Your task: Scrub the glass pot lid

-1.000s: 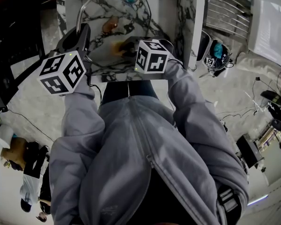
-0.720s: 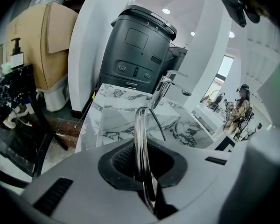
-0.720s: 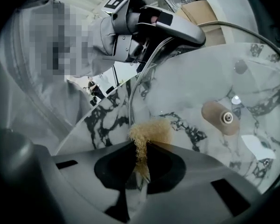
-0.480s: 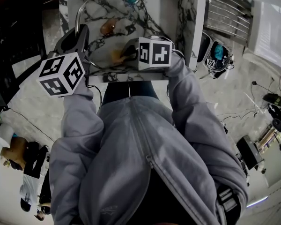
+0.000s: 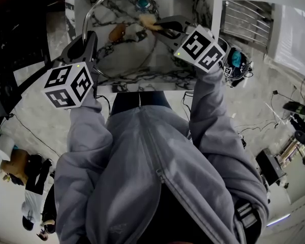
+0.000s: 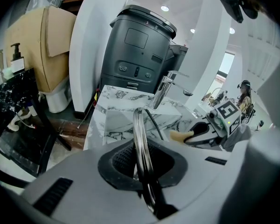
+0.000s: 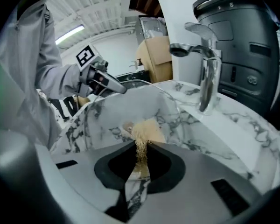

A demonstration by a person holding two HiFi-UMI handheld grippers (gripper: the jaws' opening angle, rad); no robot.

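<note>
Left hand-held gripper (image 6: 143,178) is clamped narrow on the steel rim of the round glass pot lid (image 6: 139,129). It props the lid tilted over the white, dark-veined marble sink (image 5: 142,79), I'd guess so one face lies open to scrubbing and drips fall into the basin. Right hand-held gripper (image 7: 141,161) pinches a tan fibrous scrubbing pad (image 7: 143,133) tight, with the working end poking forward. A second ago it sat at the lid's middle; it has since swung up toward the far side by the chrome faucet (image 7: 206,73). The left has not budged.
</note>
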